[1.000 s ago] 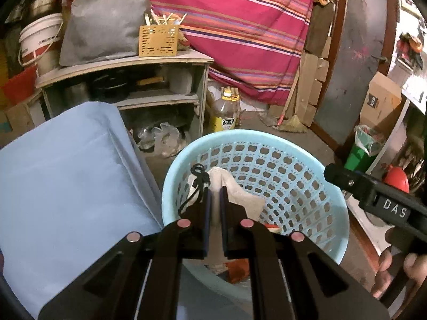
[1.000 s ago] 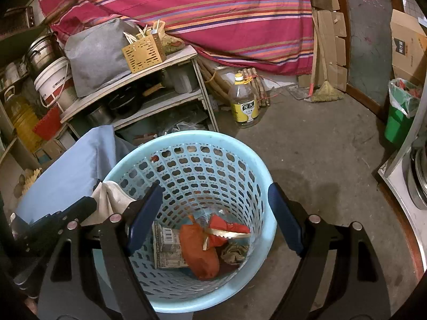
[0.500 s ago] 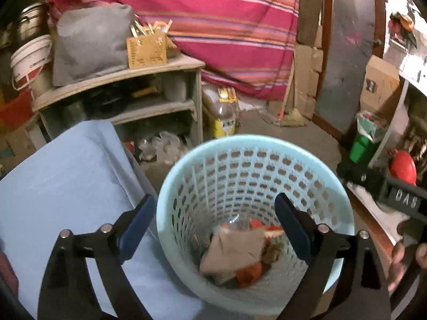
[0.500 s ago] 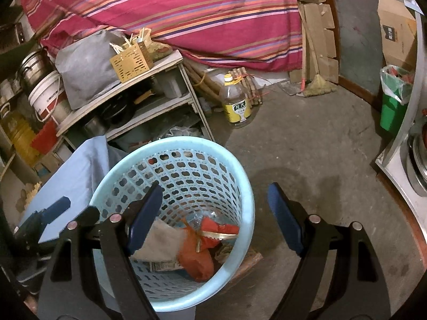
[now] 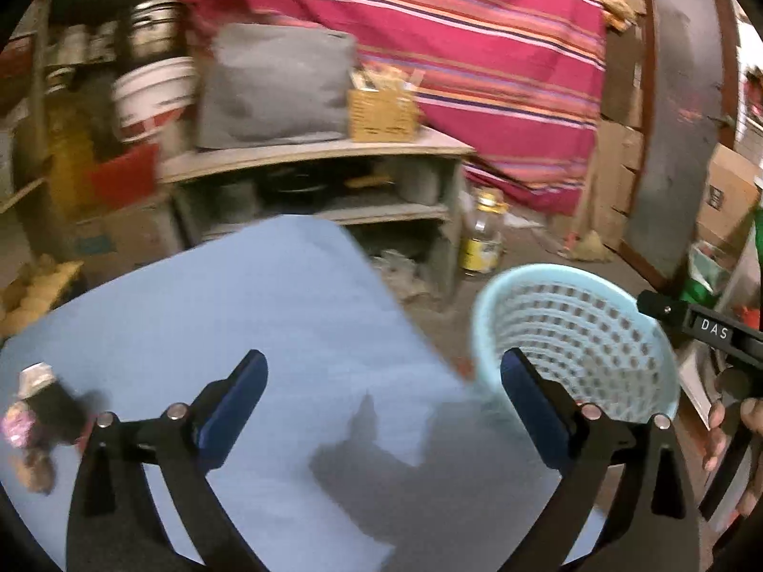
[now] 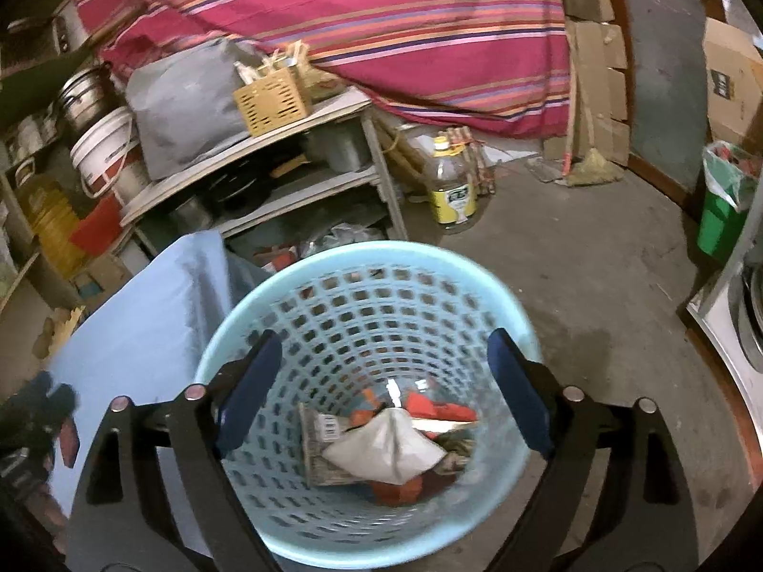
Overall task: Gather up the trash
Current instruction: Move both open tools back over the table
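Observation:
A light blue perforated basket (image 6: 367, 262) stands on the floor beside a blue-covered table (image 5: 267, 314). It holds a white wrapper (image 6: 386, 448), orange scraps (image 6: 438, 412) and a small carton (image 6: 319, 434). My right gripper (image 6: 381, 381) is open and empty, right above the basket. My left gripper (image 5: 381, 400) is open and empty over the table; the basket (image 5: 572, 333) is to its right. A small dark bottle with a white cap (image 5: 38, 395) lies at the table's left edge, blurred.
A wooden shelf (image 6: 267, 143) with a grey bag (image 6: 186, 100), a yellow crate (image 6: 272, 100) and a white bucket (image 6: 105, 152) stands behind. An oil bottle (image 6: 450, 186) is on the concrete floor. A green bin (image 6: 725, 209) is at right.
My left gripper opened and dropped the white wrapper into the basket, then swung left over the table. My right gripper stayed open above the basket.

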Demonstrator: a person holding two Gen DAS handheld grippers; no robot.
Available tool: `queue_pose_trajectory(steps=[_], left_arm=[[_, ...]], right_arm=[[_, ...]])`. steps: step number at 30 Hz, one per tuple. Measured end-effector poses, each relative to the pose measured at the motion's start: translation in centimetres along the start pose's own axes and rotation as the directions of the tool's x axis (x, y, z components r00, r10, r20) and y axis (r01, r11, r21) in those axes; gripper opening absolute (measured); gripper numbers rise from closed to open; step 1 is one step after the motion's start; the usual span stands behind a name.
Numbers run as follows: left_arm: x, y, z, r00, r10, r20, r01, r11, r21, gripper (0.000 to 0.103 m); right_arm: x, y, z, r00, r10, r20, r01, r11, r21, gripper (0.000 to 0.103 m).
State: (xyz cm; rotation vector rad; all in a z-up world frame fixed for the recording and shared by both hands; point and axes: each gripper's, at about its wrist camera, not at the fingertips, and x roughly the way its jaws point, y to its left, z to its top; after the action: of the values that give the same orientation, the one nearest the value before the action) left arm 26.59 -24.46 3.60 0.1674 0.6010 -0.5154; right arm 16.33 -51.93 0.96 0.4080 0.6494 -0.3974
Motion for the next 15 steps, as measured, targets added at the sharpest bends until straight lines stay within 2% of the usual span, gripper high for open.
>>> queue_pose_trajectory(steps=[4,7,10,12,15], left_arm=[[-2.6,5.0,-1.1,0.996,0.089,0.018,-0.088,0.996,-0.012,0.097],[-4.2,8.5,-2.2,0.984,0.175,0.023,-0.174,0.985,-0.017,0.097],[-5.6,12.7,-3.9,0.97,0.242,0.018,-0.24,0.968,-0.073,0.097],[-6.6,15.5,-5.2,0.954,0.299,0.016,-0.295,0.946,-0.131,0.097],[-7.9,18.9,-7.2,0.94,0.341,0.007,-0.332,0.92,-0.21,0.097]], right_arm=[[0.6,4.1,-0.6,1.0,0.01,-0.008,-0.01,0.998,-0.064,0.094],[1.0,6.9,-1.0,1.0,0.014,-0.008,-0.015,0.995,-0.101,0.097],[1.7,10.0,-1.7,0.999,0.035,-0.02,-0.037,0.992,-0.118,0.098],[2.2,11.8,-2.0,0.998,0.05,-0.031,-0.054,0.991,-0.124,0.098],[2.9,14.9,-2.9,0.997,0.06,-0.049,-0.067,0.985,-0.158,0.098]])
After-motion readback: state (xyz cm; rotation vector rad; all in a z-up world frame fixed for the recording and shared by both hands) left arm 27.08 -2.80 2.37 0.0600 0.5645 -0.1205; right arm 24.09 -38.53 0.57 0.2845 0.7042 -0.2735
